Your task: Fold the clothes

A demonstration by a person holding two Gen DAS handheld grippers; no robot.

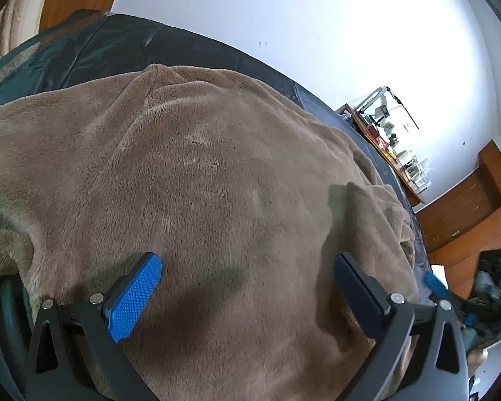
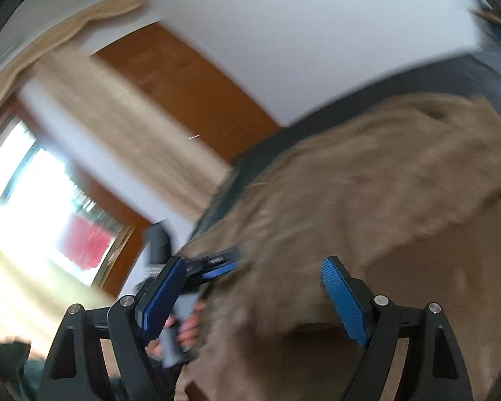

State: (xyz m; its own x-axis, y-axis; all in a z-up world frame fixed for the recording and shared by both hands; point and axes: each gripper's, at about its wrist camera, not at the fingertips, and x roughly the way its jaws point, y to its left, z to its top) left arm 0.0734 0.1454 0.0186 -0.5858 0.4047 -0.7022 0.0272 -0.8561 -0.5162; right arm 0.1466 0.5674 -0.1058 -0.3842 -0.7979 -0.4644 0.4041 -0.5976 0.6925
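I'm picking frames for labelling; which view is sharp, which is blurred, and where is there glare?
Left wrist view: sharp; the open left claw casts soft shadows on the brown garment. Right wrist view: motion-smeared throughout, window blown out white, right claw open.

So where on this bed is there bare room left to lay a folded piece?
Bare room is a strip of dark quilted bedcover between the brown fleece garment and the white wall. A thinner strip runs along the garment's right edge. The middle is covered in fleece, with both open hand-held grippers over it.
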